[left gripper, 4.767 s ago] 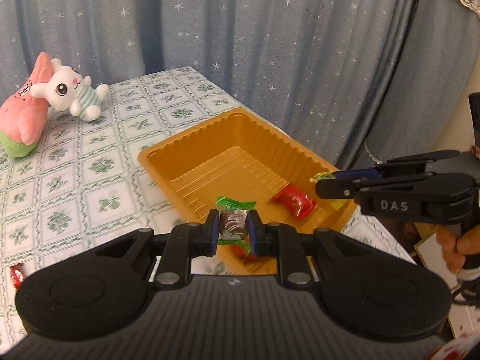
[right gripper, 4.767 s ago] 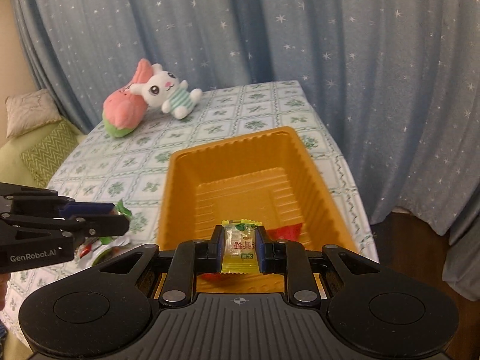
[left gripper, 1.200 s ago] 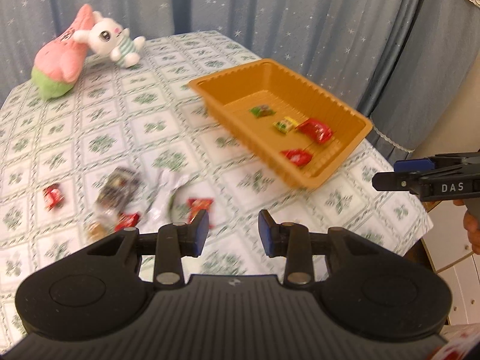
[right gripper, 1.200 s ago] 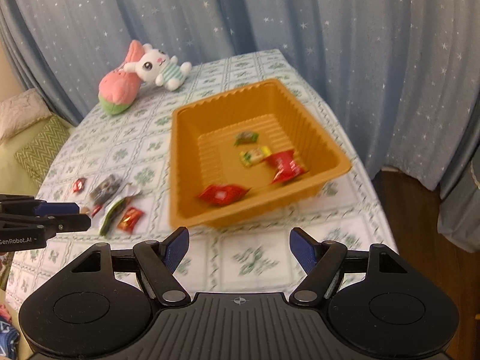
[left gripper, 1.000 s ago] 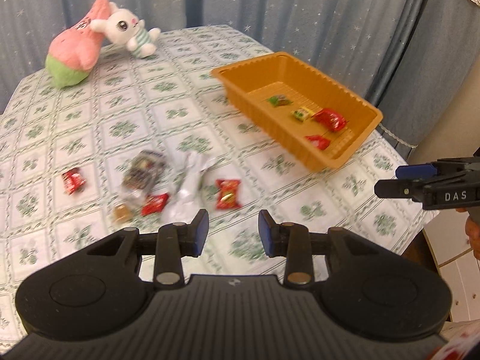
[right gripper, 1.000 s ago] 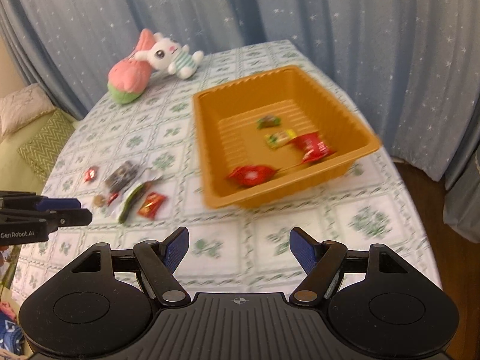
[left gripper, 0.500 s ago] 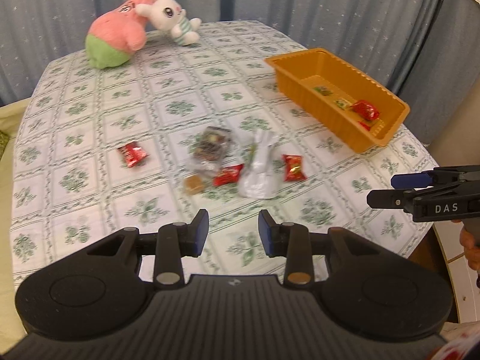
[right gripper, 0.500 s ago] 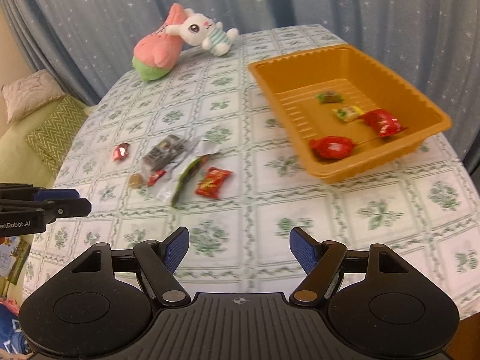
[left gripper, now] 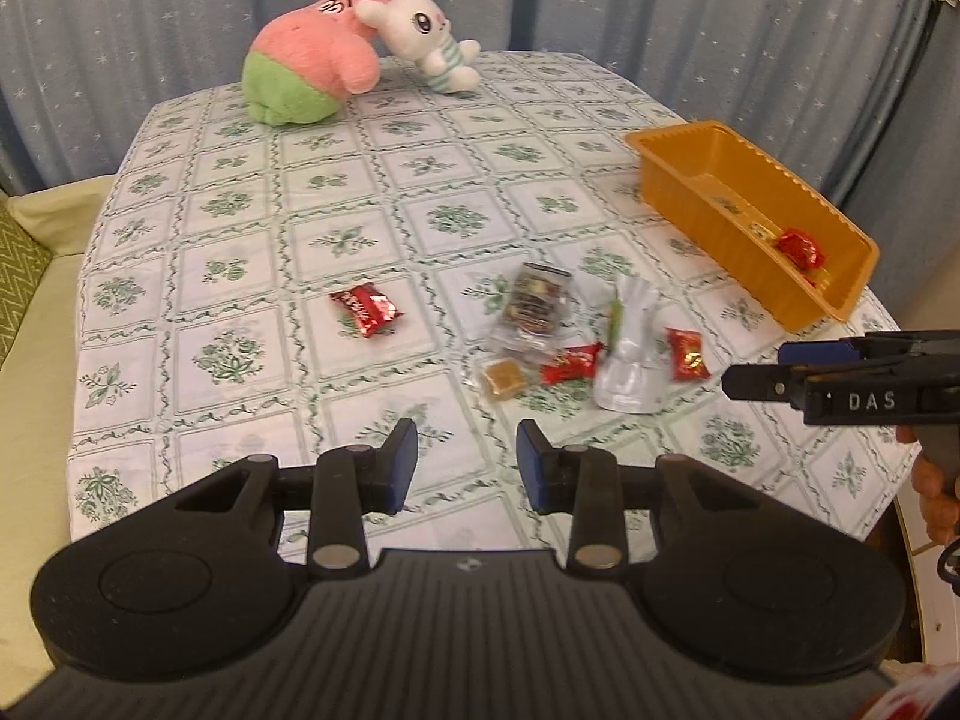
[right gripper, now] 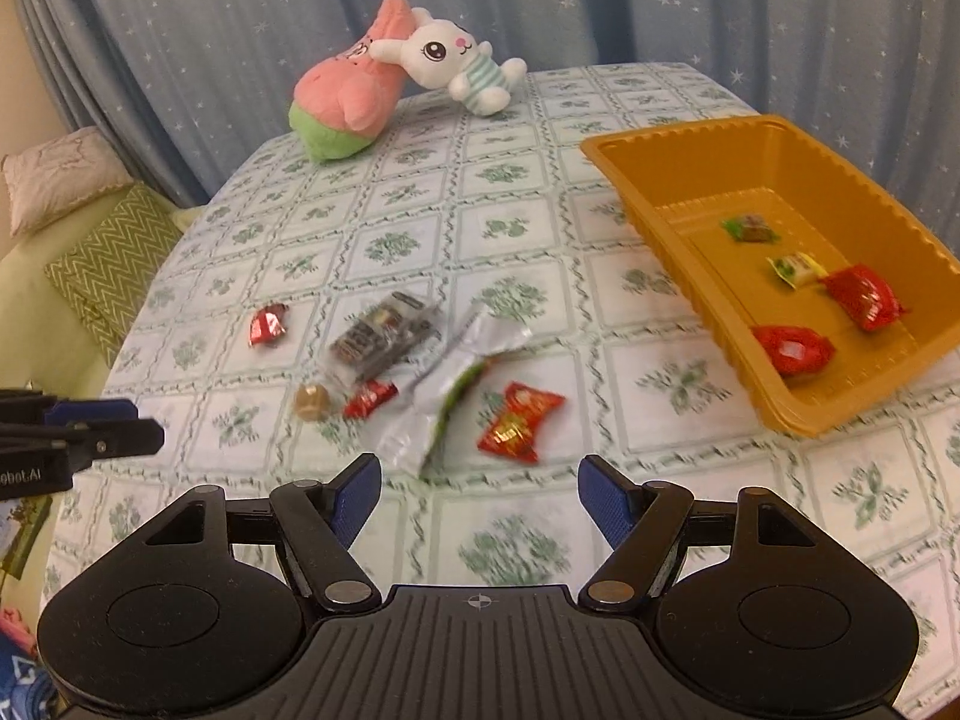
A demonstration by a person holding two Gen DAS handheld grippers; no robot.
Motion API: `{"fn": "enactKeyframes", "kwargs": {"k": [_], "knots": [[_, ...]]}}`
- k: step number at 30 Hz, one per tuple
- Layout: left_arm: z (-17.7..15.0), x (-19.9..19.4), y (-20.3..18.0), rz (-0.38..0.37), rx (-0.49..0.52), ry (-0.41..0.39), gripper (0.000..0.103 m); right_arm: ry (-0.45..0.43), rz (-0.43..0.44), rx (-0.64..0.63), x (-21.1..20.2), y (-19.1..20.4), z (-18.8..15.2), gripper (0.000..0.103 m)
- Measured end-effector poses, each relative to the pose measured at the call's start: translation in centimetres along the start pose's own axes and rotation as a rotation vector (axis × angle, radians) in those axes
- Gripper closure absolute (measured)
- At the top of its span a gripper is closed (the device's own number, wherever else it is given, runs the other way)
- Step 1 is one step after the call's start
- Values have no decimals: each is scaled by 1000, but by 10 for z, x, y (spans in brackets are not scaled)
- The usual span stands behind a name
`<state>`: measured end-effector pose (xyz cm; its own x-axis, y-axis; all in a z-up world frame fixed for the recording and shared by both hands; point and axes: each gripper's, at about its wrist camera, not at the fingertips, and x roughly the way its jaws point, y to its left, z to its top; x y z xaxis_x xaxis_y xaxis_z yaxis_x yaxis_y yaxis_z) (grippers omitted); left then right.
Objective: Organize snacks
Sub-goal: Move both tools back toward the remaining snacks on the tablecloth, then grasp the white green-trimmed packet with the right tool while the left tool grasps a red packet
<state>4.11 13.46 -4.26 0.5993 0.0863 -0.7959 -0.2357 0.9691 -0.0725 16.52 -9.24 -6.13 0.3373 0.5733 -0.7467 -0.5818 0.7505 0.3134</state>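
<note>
The right gripper (right gripper: 480,495), wide and empty, is probably nearest the crinkly red foil candy (right gripper: 519,422), lying lengthwise just ahead of its fingertips.

pink plush (left gripper: 312,75) touching white bunny (left gripper: 423,39) | floral tablecloth (left gripper: 240,252) | starry curtain (left gripper: 150,18)

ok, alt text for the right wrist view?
Open right gripper hovers empty over a floral tablecloth strewn with wrapped snacks, nearest a red candy. An orange tray at right holds four candies; two plush toys sit at the far edge.
</note>
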Motion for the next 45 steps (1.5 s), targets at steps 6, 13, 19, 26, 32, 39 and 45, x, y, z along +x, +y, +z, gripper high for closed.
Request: {"fn": "enactKeyframes", "kwargs": {"k": [6, 13, 19, 26, 32, 39, 45], "knots": [[4, 5, 15, 26, -18, -3, 70, 16, 18, 32, 26, 6, 15, 46], [10, 11, 32, 52, -44, -6, 70, 39, 11, 79, 53, 6, 29, 57], [11, 16, 41, 58, -53, 2, 70, 63, -9, 121, 73, 4, 35, 62], [10, 21, 47, 62, -64, 16, 70, 80, -33, 139, 90, 4, 39, 65], [11, 25, 53, 66, -74, 24, 70, 93, -58, 105, 102, 12, 42, 72], [13, 31, 56, 69, -84, 34, 70, 97, -70, 56, 111, 18, 44, 76], [15, 36, 57, 70, -87, 35, 70, 86, -71, 41, 111, 15, 47, 80]]}}
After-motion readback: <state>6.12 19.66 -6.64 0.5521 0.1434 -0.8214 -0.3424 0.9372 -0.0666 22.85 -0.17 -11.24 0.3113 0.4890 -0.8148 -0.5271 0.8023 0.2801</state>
